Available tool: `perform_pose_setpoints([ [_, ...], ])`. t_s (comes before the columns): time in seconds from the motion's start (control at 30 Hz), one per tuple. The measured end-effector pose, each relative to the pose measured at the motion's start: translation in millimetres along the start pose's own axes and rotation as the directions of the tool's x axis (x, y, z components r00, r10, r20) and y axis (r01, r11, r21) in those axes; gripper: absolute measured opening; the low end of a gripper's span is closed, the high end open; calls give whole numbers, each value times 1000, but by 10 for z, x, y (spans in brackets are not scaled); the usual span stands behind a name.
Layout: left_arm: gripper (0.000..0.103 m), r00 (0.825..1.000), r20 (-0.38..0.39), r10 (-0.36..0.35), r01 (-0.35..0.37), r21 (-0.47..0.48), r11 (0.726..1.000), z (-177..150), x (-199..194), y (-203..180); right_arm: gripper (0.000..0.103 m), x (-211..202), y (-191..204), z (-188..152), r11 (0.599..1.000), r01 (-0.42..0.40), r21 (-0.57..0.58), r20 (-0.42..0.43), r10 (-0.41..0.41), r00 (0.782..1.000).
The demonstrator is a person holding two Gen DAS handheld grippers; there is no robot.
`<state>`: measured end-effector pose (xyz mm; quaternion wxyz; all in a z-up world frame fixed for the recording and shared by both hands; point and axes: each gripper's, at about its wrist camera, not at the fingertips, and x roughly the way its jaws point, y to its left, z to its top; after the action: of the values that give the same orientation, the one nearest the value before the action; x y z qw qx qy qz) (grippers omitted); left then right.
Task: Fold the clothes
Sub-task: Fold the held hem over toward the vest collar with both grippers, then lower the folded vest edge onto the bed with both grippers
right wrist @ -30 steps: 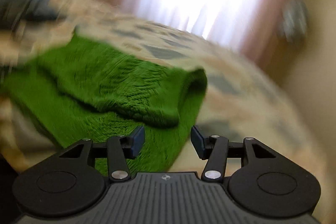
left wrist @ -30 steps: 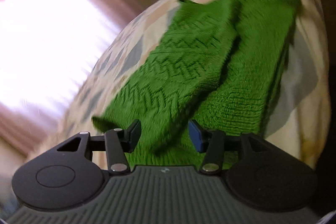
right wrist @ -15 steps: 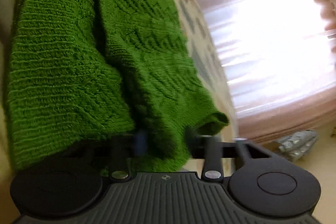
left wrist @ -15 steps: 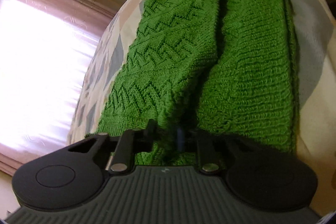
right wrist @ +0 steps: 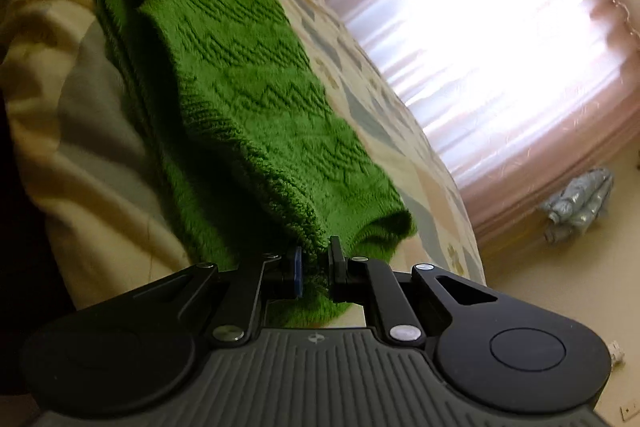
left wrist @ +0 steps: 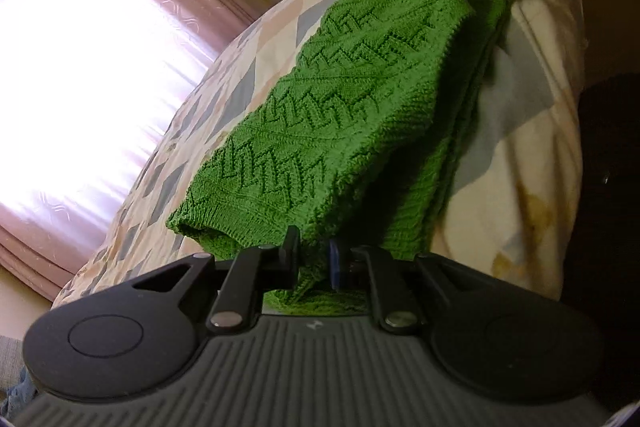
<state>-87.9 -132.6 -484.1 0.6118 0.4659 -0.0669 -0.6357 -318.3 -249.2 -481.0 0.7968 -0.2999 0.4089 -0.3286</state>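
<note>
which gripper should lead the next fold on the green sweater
Neither clearly; a slight lean to the left. The left gripper and right gripper are each shut on opposite ends of the green sweater, stretched over the bed. The left's hem end shows neatly ribbed, so it could carry over.

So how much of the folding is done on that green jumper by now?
One fold looks done: the green sweater lies doubled lengthwise, patterned side up, on the patchwork bed cover. In hand: the left gripper and right gripper are each shut on an opposite end of it, with the knit stretched between them. Probably left: bringing the ends together and laying it down flat.
</note>
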Motion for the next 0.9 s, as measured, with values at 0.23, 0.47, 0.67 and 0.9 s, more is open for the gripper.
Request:
perform_pose_setpoints([
  [0.23, 17, 998, -55, -16, 14, -34, 999, -64, 51, -92, 9, 149, -51, 106, 999, 17, 34, -36, -16, 999],
  [0.47, 21, 993, -45, -109, 96, -217, 971, -175, -276, 294, 20, 84, 63, 79, 997, -6, 71, -122, 14, 992],
  [0.67, 20, 982, 111, -154, 189, -516, 835, -119, -541, 712, 23, -208, -506, 118, 854, -99, 511, -24, 129, 991],
  [0.9, 19, 962, 43, -268, 238, -612, 754, -51, -35, 416, 25, 35, -653, 249, 632, -266, 728, 157, 224, 962],
])
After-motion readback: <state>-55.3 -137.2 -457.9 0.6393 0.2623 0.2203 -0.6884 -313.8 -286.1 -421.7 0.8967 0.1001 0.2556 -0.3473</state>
